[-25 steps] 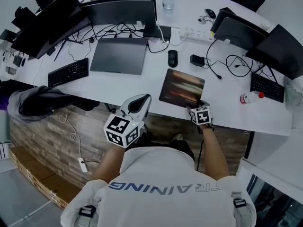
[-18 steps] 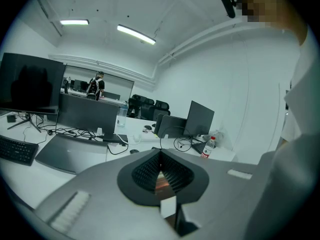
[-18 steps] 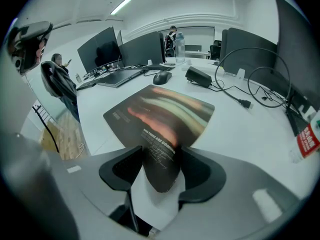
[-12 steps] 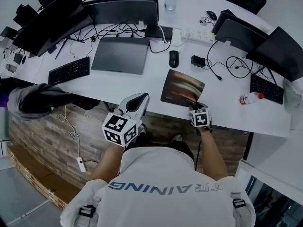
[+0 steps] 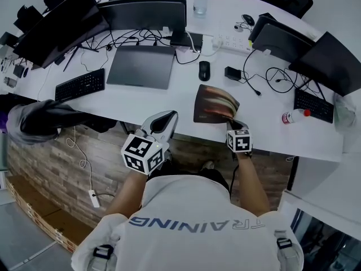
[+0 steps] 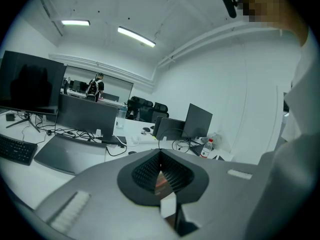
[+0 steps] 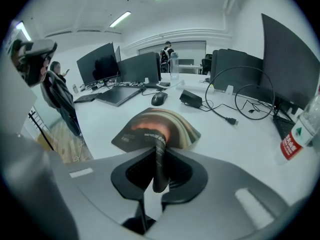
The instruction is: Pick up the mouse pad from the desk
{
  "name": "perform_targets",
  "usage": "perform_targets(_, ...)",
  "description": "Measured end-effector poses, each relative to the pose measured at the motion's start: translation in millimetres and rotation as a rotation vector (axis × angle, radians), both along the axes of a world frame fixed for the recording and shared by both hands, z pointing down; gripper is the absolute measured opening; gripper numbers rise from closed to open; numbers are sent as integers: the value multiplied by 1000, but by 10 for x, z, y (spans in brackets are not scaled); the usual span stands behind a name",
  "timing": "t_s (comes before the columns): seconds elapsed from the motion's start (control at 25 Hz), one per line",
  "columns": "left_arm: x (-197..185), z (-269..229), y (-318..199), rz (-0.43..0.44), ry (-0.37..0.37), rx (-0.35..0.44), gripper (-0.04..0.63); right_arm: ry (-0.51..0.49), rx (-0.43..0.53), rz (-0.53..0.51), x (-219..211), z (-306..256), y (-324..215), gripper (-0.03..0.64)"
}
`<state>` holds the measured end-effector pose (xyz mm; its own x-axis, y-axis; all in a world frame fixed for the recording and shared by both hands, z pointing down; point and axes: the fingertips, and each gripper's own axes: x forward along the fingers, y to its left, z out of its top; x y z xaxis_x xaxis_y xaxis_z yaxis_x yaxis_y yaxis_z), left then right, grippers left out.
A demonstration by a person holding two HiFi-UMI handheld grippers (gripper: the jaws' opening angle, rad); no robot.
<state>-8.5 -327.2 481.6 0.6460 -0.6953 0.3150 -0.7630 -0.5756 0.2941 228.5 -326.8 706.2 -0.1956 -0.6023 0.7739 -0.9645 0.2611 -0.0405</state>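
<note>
- The right gripper (image 5: 233,121) is reaching over the front edge of the desk (image 5: 141,103), right of the middle, and pointing steeply down at the mouse pad (image 5: 213,103).
- In the right gripper view, the right gripper's (image 7: 159,170) jaws are closing, and the near edge of the mouse pad (image 7: 159,126) is standing pinched upright between the two pads.
- The mouse pad is arching up from that pinch into a curl. Its far edge seems to be resting on the desk, though the bend is hiding part of it.
- The left gripper (image 5: 167,117) is hanging in front of the desk's front edge, left of the mouse pad and well apart from it, over the floor rather than the top.
- In the left gripper view, the left gripper's (image 6: 160,170) jaws are sitting together at the tips with nothing between them.
- A black mouse (image 5: 204,70) is lying just beyond the mouse pad's far edge, toward the middle of the desk.
- A closed laptop (image 5: 141,65) is lying to the left of the mouse, and a black keyboard (image 5: 80,85) is sitting nearer the desk's left end.
- A small bottle (image 5: 295,116) with a red cap is lying on its side near the right end of the front edge.
</note>
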Motion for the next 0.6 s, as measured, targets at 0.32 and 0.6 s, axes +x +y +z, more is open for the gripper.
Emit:
perform_targets(0.32,38,-73,-3,18,14,19,0,-67,134,35,-33,-601,-89,46)
perform_targets(0.6,54,-154,-3,33,23,42,0,-124,284,52,-23,-1332,-172,46)
